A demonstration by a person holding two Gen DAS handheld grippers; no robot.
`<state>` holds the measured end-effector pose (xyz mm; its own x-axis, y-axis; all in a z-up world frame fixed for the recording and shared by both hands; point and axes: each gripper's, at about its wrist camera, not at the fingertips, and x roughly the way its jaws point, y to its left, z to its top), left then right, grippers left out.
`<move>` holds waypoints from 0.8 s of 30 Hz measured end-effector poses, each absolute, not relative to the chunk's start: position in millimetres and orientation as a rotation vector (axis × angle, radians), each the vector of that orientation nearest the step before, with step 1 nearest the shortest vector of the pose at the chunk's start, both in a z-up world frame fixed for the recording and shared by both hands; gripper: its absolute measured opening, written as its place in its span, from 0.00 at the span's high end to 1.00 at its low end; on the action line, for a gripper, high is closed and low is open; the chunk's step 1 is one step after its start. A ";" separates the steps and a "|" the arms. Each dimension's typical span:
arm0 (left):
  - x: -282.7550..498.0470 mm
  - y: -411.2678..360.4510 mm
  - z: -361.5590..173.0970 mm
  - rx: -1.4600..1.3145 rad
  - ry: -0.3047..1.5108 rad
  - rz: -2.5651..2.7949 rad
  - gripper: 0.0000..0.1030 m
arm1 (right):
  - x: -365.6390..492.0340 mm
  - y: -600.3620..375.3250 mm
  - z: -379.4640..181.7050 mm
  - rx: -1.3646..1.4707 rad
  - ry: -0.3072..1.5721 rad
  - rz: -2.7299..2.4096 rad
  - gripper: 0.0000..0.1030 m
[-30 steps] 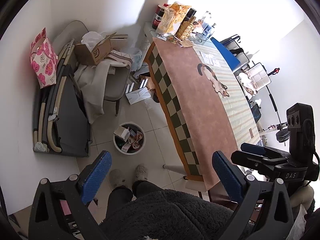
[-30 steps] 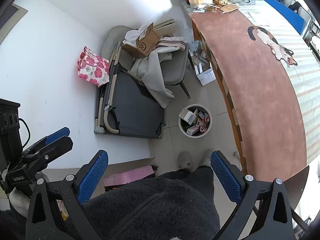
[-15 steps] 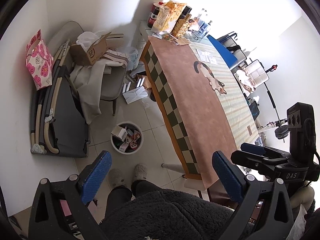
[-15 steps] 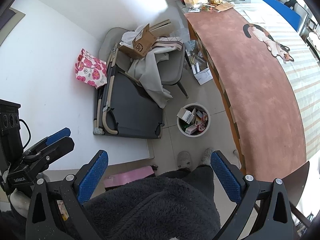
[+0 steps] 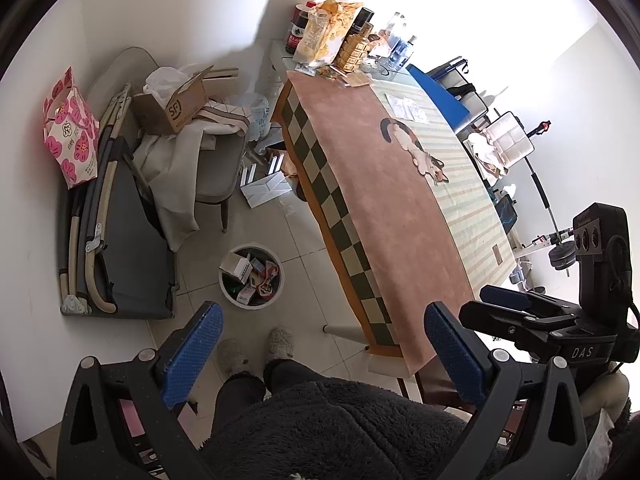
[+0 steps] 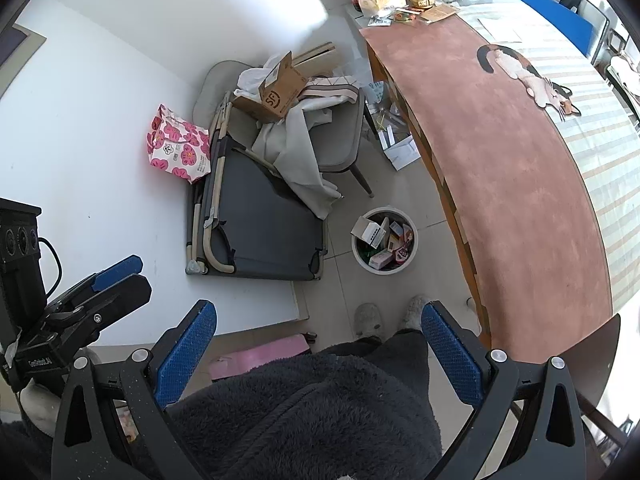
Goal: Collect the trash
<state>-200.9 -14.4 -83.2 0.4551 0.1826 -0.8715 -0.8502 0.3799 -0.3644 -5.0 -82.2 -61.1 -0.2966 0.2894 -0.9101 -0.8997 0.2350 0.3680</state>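
nearest in both views is the person's dark fleece top, with two slippered feet (image 5: 256, 350) on the pale floor tiles below. the left gripper (image 5: 322, 354) is held high above the floor with its blue pads spread wide apart and nothing between them. the right gripper (image 6: 318, 350) is the same, fingers wide apart and empty; in the left wrist view it shows at the right edge, near the close end of the table (image 5: 400, 216).

just beyond the feet stands the white bin (image 5: 251, 271), on the floor between the folded cot (image 5: 124, 248) on the left and the table edge on the right. it already holds small boxes and wrappers and looks nearly full to the rim.

the bin lies straight ahead of and below both grippers, so neither hand has a clear advantage for reaching it. what is left to collect is my guess: white papers (image 5: 266, 188) lie on the floor further on, between the grey chair (image 5: 218, 168) and the table, a little right of the bin. the left hand looks the nearer one to them, since the right is over by the table corner.

at the far end of the table snack bags and bottles (image 5: 332, 36) stand crowded together; whether any of that is trash i cannot tell.
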 end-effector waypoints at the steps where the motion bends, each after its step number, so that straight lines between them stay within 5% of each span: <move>1: -200.9 -14.8 -83.2 -0.949 0.849 0.773 0.00 | -5.2 -82.2 -61.0 -0.626 1.381 1.335 0.00; 24: -198.3 -15.0 -82.0 -0.942 0.847 0.776 0.00 | -5.5 -71.9 -52.8 -0.602 1.373 1.323 0.00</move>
